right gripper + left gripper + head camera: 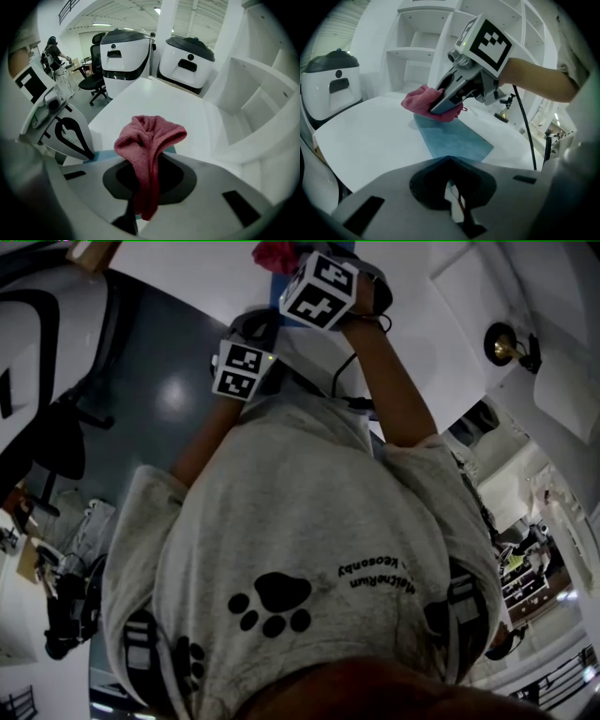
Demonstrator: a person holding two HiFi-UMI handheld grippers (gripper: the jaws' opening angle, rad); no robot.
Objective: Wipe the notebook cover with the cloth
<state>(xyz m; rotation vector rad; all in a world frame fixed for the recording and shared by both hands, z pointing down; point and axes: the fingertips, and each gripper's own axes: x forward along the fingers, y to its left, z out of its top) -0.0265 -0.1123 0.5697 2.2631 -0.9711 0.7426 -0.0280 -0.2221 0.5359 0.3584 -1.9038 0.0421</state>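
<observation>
Pinching a corner of the notebook [454,138], the closed left claw [450,160] steadies it so the right claw [147,161], clamped on the cloth [147,136], can rub.

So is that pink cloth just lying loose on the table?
No, the right gripper has its jaws shut on the pink cloth, which bunches up above them.

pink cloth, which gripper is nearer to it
Right. The right gripper has the pink cloth pinched in its fingers; the left gripper sits apart, at the near corner of the blue notebook.
</observation>
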